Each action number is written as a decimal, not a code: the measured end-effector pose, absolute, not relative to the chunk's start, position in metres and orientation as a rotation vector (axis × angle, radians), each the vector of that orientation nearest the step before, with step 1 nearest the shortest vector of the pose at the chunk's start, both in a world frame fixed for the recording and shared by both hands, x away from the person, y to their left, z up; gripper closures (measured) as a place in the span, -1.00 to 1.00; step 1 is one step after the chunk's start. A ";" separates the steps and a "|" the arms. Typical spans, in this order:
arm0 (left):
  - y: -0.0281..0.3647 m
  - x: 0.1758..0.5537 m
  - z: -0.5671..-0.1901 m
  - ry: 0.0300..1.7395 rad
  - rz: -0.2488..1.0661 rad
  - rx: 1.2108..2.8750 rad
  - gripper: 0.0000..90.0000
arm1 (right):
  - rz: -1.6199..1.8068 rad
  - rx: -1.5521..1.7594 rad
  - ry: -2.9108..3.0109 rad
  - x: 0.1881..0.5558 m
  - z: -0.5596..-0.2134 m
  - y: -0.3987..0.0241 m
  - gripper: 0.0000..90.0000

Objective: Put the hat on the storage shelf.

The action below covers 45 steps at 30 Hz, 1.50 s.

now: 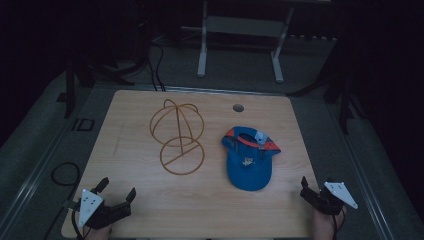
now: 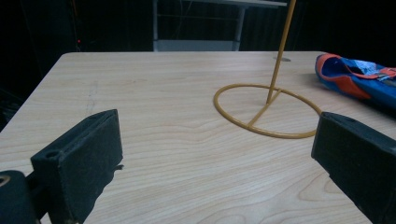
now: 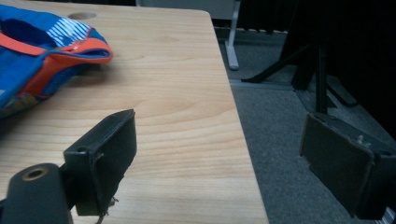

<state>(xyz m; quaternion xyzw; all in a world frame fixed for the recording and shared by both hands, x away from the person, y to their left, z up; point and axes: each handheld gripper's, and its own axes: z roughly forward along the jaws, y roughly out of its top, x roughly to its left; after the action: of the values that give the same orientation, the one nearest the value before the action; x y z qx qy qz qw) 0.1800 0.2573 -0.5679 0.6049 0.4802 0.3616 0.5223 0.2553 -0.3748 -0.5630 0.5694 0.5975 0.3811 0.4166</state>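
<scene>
Both tools low, jaws apart

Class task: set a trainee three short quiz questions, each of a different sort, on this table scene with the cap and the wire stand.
1. True or false: the blue cap hangs on the wire stand.
2. Which hand-held gripper is nearer the cap: A left, B right?
3. What state are both hand-held grippers' jaws in?

Key: 1 false, it lies on the table beside the stand; 2 B; 3 open, holding nothing.
</scene>
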 end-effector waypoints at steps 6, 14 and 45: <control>0.257 0.181 -0.569 1.162 0.869 1.443 -0.95 | 0.959 1.442 1.526 0.255 -0.563 -0.375 -0.71; 0.252 0.180 -0.568 1.155 0.872 1.451 -0.95 | 0.980 1.442 1.634 0.258 -0.563 -0.373 -0.66; 0.235 0.182 -0.569 1.082 0.806 1.554 -0.95 | 1.188 1.337 1.962 0.335 -0.475 -0.340 -0.68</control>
<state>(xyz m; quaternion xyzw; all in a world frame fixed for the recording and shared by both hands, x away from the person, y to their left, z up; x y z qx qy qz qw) 0.1819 0.2349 -0.5687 0.6470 0.4505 0.3357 0.5155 0.3350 -0.3398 -0.4752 0.4889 0.7171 0.4343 0.2410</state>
